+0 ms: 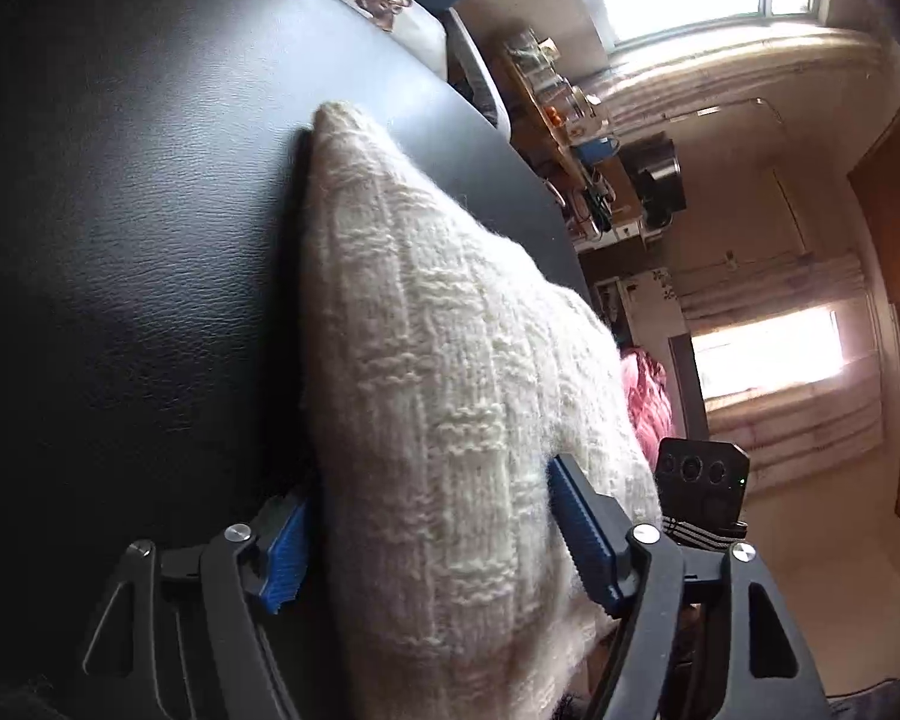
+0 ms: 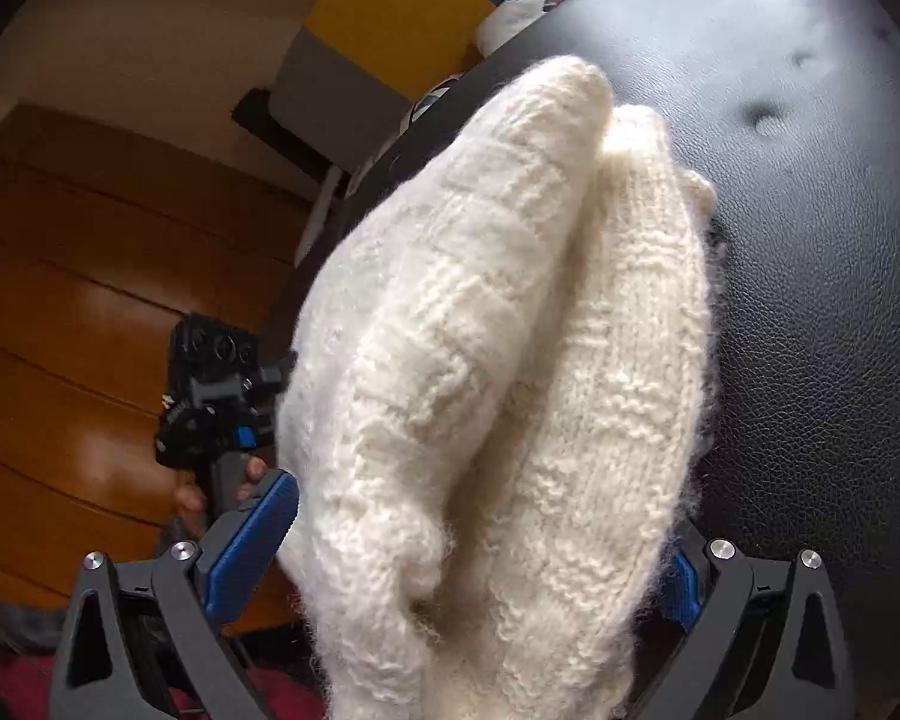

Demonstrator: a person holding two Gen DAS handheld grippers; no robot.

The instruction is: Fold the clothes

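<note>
- A cream knitted garment (image 1: 450,396) is seen lying bunched on a black leather-look surface (image 1: 138,228), near that surface's edge.
- The left gripper (image 1: 426,546) is held with its jaws spread wide. The knit lies between the blue pads (image 1: 582,534), and no firm pinch is seen.
- The right gripper (image 2: 480,546) is likewise held wide open, with two thick folds of the garment bulging between its pads (image 2: 246,540).
- In the right wrist view the left gripper is seen gripped by a hand (image 2: 222,492), just beside the knit's left side.
- The step in hand is judged to be the release of a fold.
- Both grippers are best drawn straight back, so that fuzzy yarn is not snagged on the ribbed pads.
- The fold should be checked for flatness, since the knit looks bulky and springy.
</note>
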